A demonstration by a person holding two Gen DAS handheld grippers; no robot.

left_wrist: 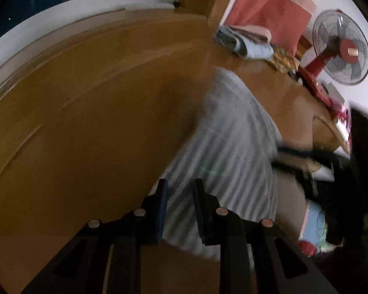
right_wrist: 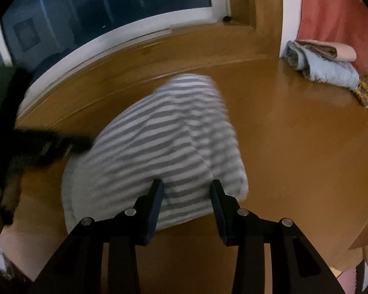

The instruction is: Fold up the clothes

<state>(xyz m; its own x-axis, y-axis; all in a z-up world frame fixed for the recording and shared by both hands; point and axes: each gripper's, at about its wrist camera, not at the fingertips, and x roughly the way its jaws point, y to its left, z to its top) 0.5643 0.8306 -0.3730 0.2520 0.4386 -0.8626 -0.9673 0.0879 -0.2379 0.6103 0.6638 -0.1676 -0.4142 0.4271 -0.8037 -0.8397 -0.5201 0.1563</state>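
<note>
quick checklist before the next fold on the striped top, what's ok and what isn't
1. Striped top lying on the wooden surface: ok, bunched rather than flat.
2. Left gripper free of cloth: ok, jaws apart with the stripes showing behind the gap.
3. Right gripper free of cloth: ok, jaws apart over the near edge.
4. Edges and corners to grab: cannot tell, too blurred.
5. Room to lay it out: ok, bare wood to the right, folded pile well away.
6. Fan away from the work: ok.

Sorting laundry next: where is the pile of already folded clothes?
In the right wrist view, the folded clothes sit at far right on the wooden floor, against the red curtain, beyond the striped garment.
</note>
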